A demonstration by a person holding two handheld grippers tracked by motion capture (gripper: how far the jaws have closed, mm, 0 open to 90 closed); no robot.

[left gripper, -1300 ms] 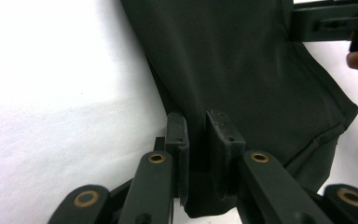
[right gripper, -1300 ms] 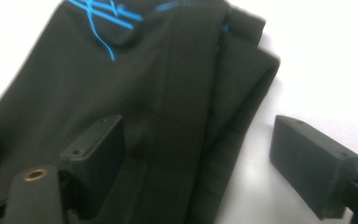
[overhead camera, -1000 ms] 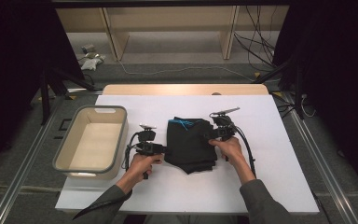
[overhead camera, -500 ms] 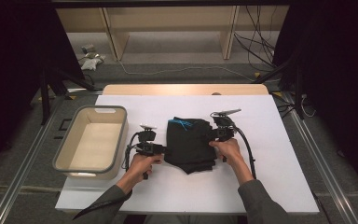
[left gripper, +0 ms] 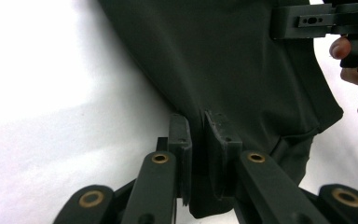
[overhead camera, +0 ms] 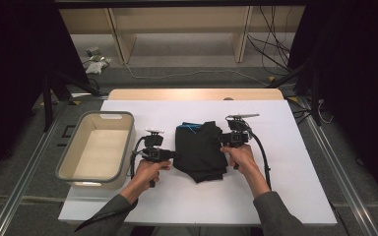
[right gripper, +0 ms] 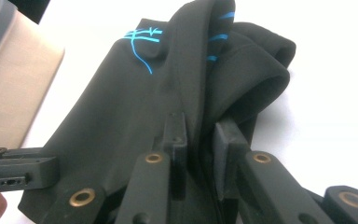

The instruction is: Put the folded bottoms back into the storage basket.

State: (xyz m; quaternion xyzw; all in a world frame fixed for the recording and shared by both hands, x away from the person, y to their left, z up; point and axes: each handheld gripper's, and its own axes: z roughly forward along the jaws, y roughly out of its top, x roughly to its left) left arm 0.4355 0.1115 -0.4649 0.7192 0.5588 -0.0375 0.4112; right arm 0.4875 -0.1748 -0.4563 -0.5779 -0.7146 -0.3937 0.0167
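Note:
A black folded garment (overhead camera: 202,150) with thin blue stitching lies mid-table on the white table top (overhead camera: 285,187). My left gripper (overhead camera: 174,155) is at its left edge, and its jaws have just been closing. In the left gripper view they pinch a fold of the black fabric (left gripper: 223,60) at the left gripper (left gripper: 198,121). My right gripper (overhead camera: 222,140) is at the garment's right edge and has also just been closing. In the right gripper view the right gripper (right gripper: 198,123) is shut on a ridge of the garment (right gripper: 135,107).
A grey-rimmed beige bin (overhead camera: 66,157) stands at the table's left, close to my left hand. Cables trail from both grippers. White table top lies bare in front of and to the right of the garment.
Both hands stay where they were at the garment's two sides. The garment itself has hardly shifted.

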